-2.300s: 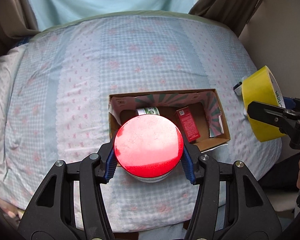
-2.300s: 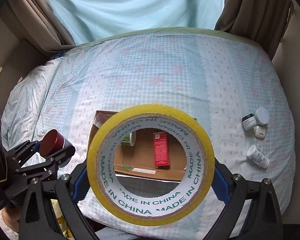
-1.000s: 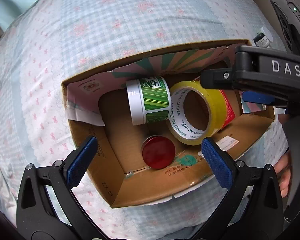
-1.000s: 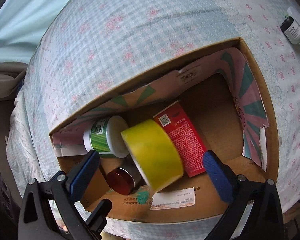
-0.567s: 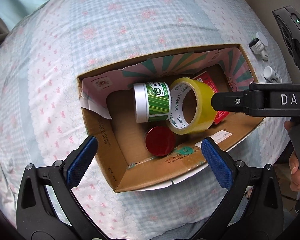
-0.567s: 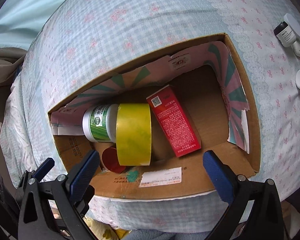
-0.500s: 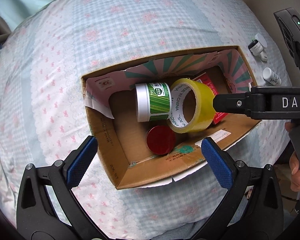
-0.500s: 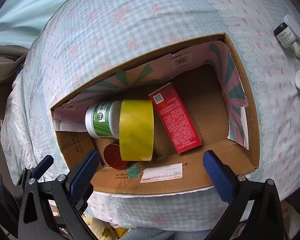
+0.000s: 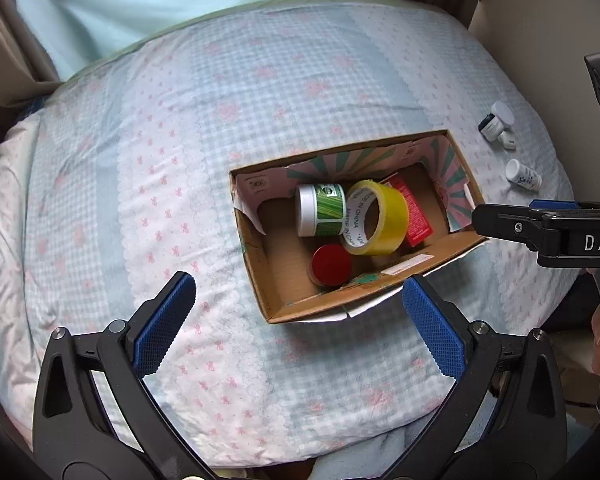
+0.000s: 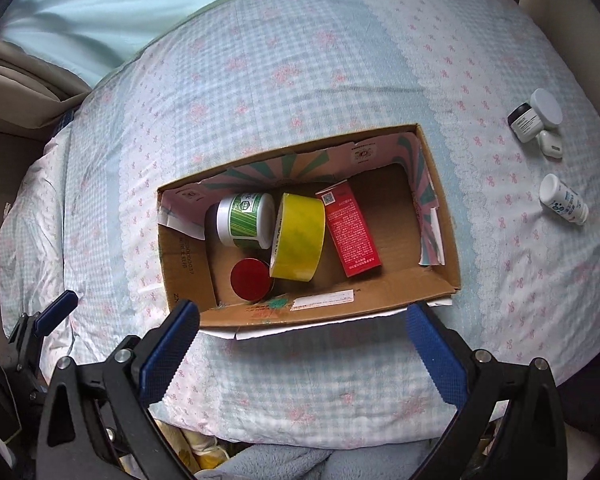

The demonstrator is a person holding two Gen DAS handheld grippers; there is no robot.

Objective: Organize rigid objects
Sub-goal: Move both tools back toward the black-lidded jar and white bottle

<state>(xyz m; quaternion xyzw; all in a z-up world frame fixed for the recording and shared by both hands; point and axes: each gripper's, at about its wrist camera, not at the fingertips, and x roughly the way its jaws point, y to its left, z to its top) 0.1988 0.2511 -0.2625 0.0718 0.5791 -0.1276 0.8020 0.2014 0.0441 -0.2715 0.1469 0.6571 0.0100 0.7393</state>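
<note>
Left wrist view
Left gripper [image 9: 298,320]: jaws spread wide, nothing between the blue pads, held above the near edge of the bed.
Cardboard box [image 9: 260,276]: open-topped, resting on the checked bedspread [image 9: 140,200], just beyond the fingertips.
Box contents: yellow tape roll [image 9: 380,220] standing on edge at centre; green-labelled jar [image 9: 320,210] lying on its side, touching the roll's left face; red-lidded tin [image 9: 331,263] upright at the near wall; red carton [image 9: 414,216] lying partly behind the roll.
Right gripper [image 9: 512,216]: seen side-on at the right edge, near the box's right end; how its jaws stand cannot be told from this angle.
Loose items: three small white containers [image 9: 500,120] on the bedspread, right of the box, well apart from it.

Right wrist view
Right gripper [image 10: 302,338]: jaws fully parted, empty, over the box's near wall.
Cardboard box [image 10: 436,216]: same four items inside; tape roll [image 10: 298,236] between jar [image 10: 246,220] and carton [image 10: 352,232], tin [image 10: 250,279] just beside the roll's lower left.
White containers [image 10: 536,120]: outside, far right.
Left gripper [image 10: 48,320]: partly visible at the lower left edge.
</note>
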